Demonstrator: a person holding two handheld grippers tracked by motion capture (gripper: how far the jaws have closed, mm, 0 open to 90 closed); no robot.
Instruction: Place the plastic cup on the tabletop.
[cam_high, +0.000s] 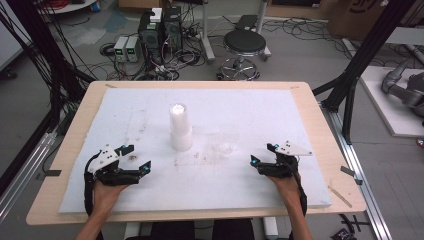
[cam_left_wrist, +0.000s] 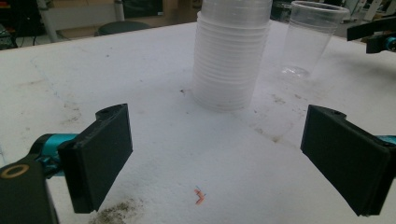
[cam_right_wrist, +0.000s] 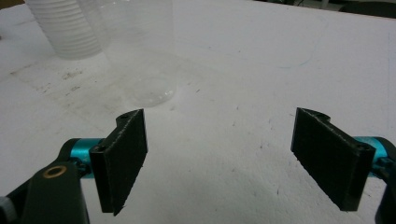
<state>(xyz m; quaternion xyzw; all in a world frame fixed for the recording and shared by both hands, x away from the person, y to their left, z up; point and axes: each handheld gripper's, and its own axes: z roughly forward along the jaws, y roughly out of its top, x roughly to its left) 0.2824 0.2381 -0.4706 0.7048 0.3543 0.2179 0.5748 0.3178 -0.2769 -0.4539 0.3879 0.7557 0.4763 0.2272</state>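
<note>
A tall stack of clear plastic cups (cam_high: 180, 127) (cam_left_wrist: 231, 53) (cam_right_wrist: 60, 28) stands upright near the middle of the white foam board (cam_high: 250, 107). A single clear cup (cam_high: 226, 142) (cam_left_wrist: 310, 39) (cam_right_wrist: 140, 51) stands just right of the stack. My left gripper (cam_high: 136, 157) (cam_left_wrist: 215, 158) hovers at the front left, open and empty, facing the stack. My right gripper (cam_high: 261, 154) (cam_right_wrist: 219, 158) sits at the front right, open and empty, with the single cup ahead of its left jaw. A hand holds each gripper.
The foam board lies on a wooden table (cam_high: 325, 145). Dirt smudges (cam_left_wrist: 116, 210) and a small orange scrap (cam_left_wrist: 201, 197) mark the foam near the left gripper. Beyond the table stand a black stool (cam_high: 244, 47) and electronics with cables (cam_high: 160, 35).
</note>
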